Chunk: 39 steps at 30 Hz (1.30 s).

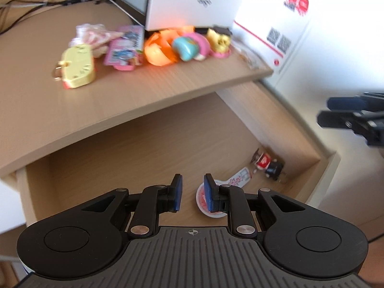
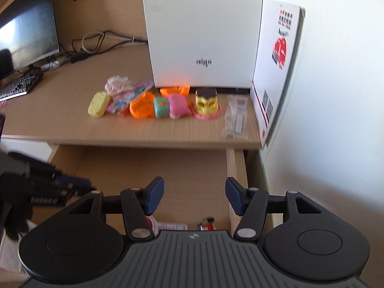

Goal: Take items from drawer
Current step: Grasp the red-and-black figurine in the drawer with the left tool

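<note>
Left gripper (image 1: pixel 192 193) hangs over the open drawer (image 1: pixel 297 129), jaws narrowly apart, empty, above a cup (image 1: pixel 204 206). Right gripper (image 2: pixel 195 198), half open, empty, nears the drawer's right wall.

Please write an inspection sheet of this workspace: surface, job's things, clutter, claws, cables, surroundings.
Surface: wooden desk above open drawer.
Job's things: round red-white tub, printed packet and small red-black item lie in the drawer.
Clutter: colourful toys in a row on the desk.
Claws: left claw and right claw open, both empty.
Cables: bundle behind, on the desk.
Surroundings: white box, monitor, keyboard.
</note>
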### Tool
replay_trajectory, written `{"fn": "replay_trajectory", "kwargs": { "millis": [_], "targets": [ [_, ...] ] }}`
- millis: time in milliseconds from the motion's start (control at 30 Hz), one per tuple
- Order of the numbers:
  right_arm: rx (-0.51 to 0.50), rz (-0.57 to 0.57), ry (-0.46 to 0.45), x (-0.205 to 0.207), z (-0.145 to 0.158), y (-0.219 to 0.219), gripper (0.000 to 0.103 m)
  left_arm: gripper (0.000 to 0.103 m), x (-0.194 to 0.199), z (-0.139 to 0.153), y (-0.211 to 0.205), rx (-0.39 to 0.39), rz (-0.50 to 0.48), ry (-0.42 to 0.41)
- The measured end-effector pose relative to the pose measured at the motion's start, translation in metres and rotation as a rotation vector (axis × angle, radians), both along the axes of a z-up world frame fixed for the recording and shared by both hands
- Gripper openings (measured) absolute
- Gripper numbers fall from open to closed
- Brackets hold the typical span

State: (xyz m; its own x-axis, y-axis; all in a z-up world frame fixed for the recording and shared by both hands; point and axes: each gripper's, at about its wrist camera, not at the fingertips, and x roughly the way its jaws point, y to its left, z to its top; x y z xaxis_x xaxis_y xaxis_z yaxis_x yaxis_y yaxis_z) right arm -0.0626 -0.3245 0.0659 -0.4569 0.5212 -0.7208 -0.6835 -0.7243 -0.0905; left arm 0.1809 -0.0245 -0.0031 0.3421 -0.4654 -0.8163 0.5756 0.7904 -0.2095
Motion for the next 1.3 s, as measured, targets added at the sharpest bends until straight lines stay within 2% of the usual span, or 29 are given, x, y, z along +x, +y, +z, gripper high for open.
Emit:
{"fn": "replay_trajectory", "kwargs": {
  "millis": [167,233,500,667,867,1067,1133,1233,1300],
  "targets": [
    [-0.044,-0.014,-0.04,0.01,-0.014,-0.003,0.057,0.021,0.011,-0.015,-0.035,0.06,-0.142,0.047],
    [-0.051,-0.024,-0.051,0.012,-0.018,-0.002,0.057,0.021,0.011,-0.019,-0.048,0.095,-0.174,0.04],
    [-0.069,-0.032,-0.085,0.015,-0.026,0.0,0.057,0.021,0.008,-0.025,-0.072,0.122,-0.279,0.043],
    [-0.082,-0.034,-0.086,0.016,-0.027,0.0,0.057,0.021,0.001,-0.04,-0.07,0.204,-0.412,-0.003],
    [-0.108,-0.051,-0.116,0.017,-0.037,0.005,0.058,0.021,-0.012,-0.061,-0.077,0.248,-0.578,-0.049],
    [-0.119,-0.062,-0.123,0.019,-0.041,0.007,0.058,0.022,-0.01,-0.078,-0.086,0.27,-0.591,-0.03],
    [-0.122,-0.068,-0.124,0.019,-0.042,0.008,0.058,0.022,-0.008,-0.079,-0.087,0.253,-0.58,-0.041],
    [-0.127,-0.077,-0.125,0.021,-0.043,0.009,0.058,0.023,0.001,-0.078,-0.089,0.239,-0.526,-0.047],
    [-0.131,-0.085,-0.126,0.022,-0.044,0.01,0.058,0.023,0.011,-0.072,-0.092,0.191,-0.467,-0.005]
  ]
}}
